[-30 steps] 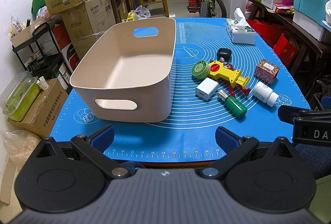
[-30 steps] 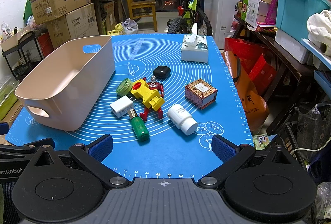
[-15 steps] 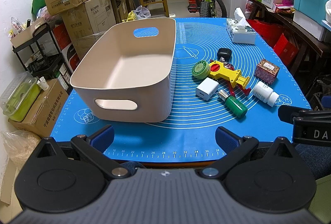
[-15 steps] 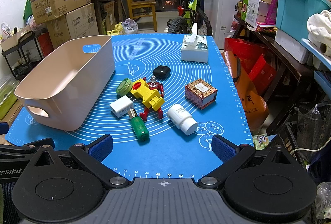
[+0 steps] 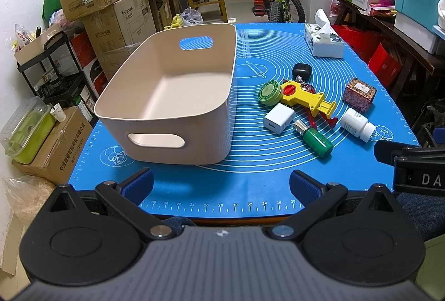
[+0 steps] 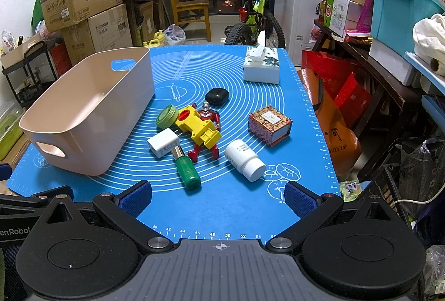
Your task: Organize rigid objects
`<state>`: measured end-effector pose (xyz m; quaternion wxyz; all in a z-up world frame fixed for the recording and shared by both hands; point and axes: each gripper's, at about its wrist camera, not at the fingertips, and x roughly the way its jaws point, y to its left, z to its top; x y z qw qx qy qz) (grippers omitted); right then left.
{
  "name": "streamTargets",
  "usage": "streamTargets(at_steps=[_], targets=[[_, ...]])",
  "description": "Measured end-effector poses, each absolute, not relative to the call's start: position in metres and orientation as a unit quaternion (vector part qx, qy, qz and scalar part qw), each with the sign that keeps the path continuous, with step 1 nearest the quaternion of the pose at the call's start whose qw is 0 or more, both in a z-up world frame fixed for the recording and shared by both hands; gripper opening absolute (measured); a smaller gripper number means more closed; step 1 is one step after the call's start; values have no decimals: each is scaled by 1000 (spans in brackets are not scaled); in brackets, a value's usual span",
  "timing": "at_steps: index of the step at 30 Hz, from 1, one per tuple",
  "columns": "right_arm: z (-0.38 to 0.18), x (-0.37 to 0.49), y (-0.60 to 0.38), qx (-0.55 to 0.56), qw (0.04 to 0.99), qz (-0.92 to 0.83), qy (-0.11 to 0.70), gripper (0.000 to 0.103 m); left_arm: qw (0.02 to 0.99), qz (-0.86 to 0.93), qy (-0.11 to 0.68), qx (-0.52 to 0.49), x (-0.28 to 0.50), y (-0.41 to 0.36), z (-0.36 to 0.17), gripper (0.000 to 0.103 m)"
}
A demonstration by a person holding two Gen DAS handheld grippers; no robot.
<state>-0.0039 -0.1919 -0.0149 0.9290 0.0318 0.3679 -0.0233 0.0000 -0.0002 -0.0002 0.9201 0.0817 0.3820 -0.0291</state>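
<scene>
An empty beige bin [image 5: 178, 95] [image 6: 91, 117] sits on the left of the blue mat [image 6: 222, 203]. Right of it lie a green round tin [image 6: 167, 115], a yellow toy [image 6: 198, 128] on a red figure [image 6: 207, 153], a white charger cube [image 6: 162, 142], a green bottle [image 6: 187, 170], a white pill bottle [image 6: 244, 160], a patterned box [image 6: 269, 125] and a black case [image 6: 217, 96]. My left gripper [image 5: 221, 185] is open at the mat's near edge, holding nothing. My right gripper [image 6: 218, 196] is open too, just short of the green bottle.
A tissue box [image 6: 261, 67] stands at the mat's far right. Cardboard boxes [image 5: 105, 3], a wooden chair [image 6: 192, 9] and a bicycle [image 6: 250, 20] crowd the room behind. Red bags [image 6: 333, 95] and a shelf with a teal tub [image 6: 400, 12] flank the table's right side.
</scene>
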Motion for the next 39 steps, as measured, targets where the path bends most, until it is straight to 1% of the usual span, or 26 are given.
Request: streamTargets(at_steps=[16,23,32,36,37,39], targets=[[-12,-3,-192,31,930,-25,366,101,919,-27,384,81,0,1,1,103],[0,9,-194,50,931,-18,362,101,924,-41,371,80,7,13,16,103],[3,58,-176,32,937,15,347,100,939,-6,338,69,58,57,43,102],[-10,83,-167,30,931,34,362,100,937,18,346,50,93,85,43,102],[-15,89,-166,33,928,39,368,100,937,33,344,49,100,92,41,101],[-26,101,-164,36,922,48,382,99,940,66,332,51,114,105,37,93]])
